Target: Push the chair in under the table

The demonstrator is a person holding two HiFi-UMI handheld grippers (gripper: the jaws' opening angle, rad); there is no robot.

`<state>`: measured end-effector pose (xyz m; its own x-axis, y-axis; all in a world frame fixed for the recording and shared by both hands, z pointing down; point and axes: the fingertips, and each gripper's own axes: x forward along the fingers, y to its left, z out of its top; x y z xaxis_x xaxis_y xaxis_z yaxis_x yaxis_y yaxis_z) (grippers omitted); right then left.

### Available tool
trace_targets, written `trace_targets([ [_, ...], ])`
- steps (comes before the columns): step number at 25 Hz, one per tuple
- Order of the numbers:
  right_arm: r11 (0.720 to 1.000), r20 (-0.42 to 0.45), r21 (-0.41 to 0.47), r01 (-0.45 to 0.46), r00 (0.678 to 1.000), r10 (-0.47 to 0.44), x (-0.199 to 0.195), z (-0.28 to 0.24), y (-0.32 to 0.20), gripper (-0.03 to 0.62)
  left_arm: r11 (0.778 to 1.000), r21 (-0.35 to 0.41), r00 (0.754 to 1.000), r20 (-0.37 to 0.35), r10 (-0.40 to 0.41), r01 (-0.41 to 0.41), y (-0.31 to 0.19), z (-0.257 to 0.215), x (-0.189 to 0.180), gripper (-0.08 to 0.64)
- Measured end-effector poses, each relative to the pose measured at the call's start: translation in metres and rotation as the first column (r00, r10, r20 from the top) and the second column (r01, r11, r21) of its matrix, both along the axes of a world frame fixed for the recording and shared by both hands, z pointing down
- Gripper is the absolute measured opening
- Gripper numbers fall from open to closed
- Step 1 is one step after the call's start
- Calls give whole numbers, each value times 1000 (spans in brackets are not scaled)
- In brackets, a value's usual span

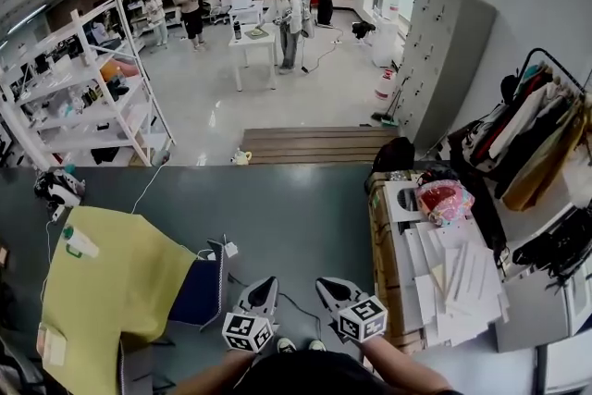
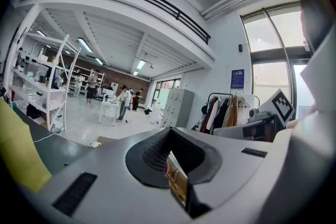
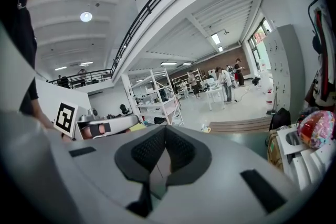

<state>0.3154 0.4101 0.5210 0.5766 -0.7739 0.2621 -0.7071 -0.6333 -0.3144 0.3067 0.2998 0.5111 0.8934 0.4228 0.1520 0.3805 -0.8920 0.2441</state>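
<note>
Since left gripper (image 1: 265, 286) and right gripper (image 1: 326, 286) are both closed on nothing, I'd swing them left to the chair (image 1: 197, 291), which pokes out past the table's (image 1: 120, 277) right edge, and shove its back squarely with the closed tips.

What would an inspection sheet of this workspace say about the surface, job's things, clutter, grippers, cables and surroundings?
Surface: yellow-green table top, white bottle with a green cap lying on it.
Job's things: blue-seated chair, its seat showing beside the table's edge, not pushed under.
Clutter: cardboard boxes under loose white papers; pink bag beyond them.
Grippers: left gripper and right gripper both shut, empty, not on the chair.
Cables: white cable on the dark floor; thin dark cable near the grippers.
Surroundings: white shelving, grey lockers, clothes rack, people at a white table.
</note>
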Motion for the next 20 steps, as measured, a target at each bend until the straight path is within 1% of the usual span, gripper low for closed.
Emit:
trace_targets([
  [4, 999, -6, -10, -36, 999, 36, 3, -2, -7, 14, 1000, -5, 1000, 0, 16, -16, -16, 0, 4, 8],
  [8, 998, 1, -20, -68, 998, 68, 2, 3, -7, 14, 999, -35, 1000, 9, 12, -12, -27, 7, 10, 8],
  [11, 997, 10, -34, -71, 997, 71, -1, 8, -10, 14, 999, -50, 1000, 18, 5, -4, -33, 11, 15, 8],
  [14, 996, 18, -50, -74, 997, 75, 1, 10, -12, 15, 998, -54, 1000, 15, 23, -22, -33, 10, 16, 8],
  [20, 996, -2, -38, -83, 997, 83, 20, 4, -19, 15, 998, -50, 999, 11, 42, -41, -35, 11, 29, 8],
])
